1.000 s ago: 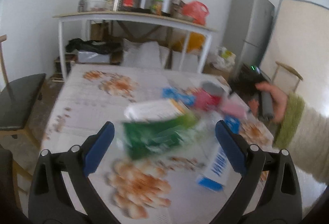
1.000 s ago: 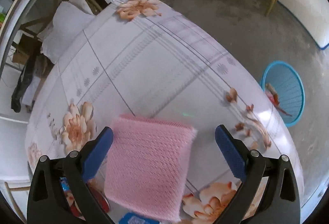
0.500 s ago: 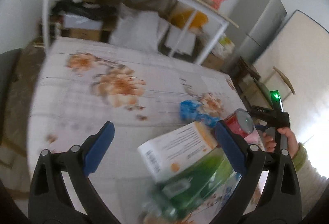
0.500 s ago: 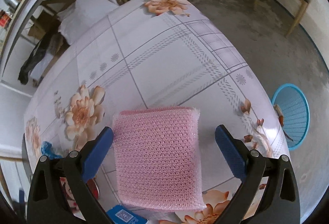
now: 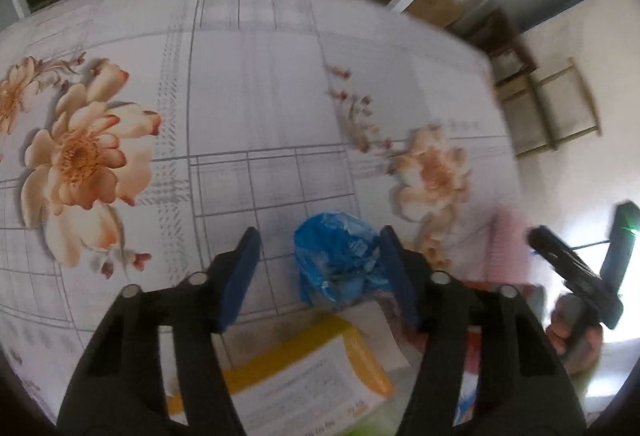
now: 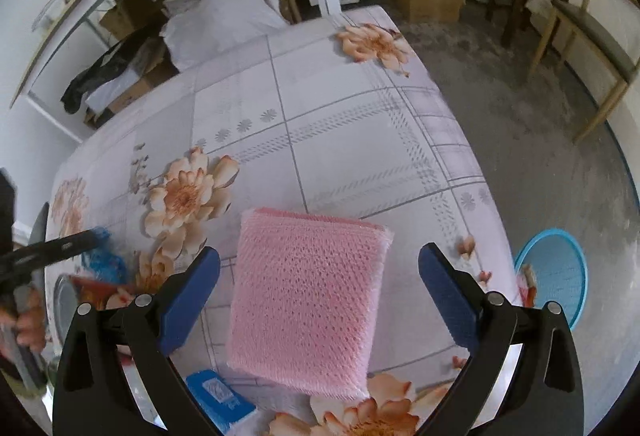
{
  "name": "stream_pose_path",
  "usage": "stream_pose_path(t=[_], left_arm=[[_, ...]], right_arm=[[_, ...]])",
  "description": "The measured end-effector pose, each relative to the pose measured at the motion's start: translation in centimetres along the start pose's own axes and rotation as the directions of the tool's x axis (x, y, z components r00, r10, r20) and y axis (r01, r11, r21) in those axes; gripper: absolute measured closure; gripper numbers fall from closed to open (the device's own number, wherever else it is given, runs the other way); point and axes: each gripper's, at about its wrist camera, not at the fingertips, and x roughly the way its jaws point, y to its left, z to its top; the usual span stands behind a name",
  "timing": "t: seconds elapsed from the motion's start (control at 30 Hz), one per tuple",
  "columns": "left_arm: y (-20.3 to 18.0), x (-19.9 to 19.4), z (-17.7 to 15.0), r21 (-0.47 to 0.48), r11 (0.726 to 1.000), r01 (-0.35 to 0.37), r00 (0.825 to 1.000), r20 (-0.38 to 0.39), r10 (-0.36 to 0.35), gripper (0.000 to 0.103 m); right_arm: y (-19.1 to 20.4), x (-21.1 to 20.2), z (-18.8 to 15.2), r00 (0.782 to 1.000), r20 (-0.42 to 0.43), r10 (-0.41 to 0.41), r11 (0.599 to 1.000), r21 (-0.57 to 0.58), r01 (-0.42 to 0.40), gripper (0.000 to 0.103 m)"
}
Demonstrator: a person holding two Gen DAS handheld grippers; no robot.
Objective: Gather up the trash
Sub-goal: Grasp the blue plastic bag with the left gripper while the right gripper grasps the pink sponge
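Scraps in blue basket on floor beside table.

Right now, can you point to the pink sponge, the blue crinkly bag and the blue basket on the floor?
pink sponge (image 6: 308, 296), right wrist view, middle of its netted top.
blue crinkly bag (image 5: 338, 260), left wrist view, middle of the crumpled plastic.
blue basket (image 6: 560, 268), right wrist view, its inner wall.

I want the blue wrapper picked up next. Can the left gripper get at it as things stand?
Probably yes. The left gripper is open with the crumpled blue wrapper between its fingers, close against the right one. Nothing lies over it; the white and orange box sits nearer, below the fingers.
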Motion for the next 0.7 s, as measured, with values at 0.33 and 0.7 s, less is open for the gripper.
stream_pose_path(t=[0.33, 0.7], left_arm=[[-1.1, 0.3, -0.6, -0.015, 1.000, -0.012, 0.999, 0.046, 0.012, 0.070], [-0.1, -1.8, -0.9, -0.029, 1.000, -0.004, 0.990, 0.138, 0.008, 0.077]], right_arm=[[-1.5, 0.5, -0.5, 0.993, -0.110, 0.045, 0.989, 0.145, -0.029, 0.006], [0.9, 1.9, 0.2, 0.993, -0.105, -0.052, 0.994, 0.089, 0.061, 0.006]])
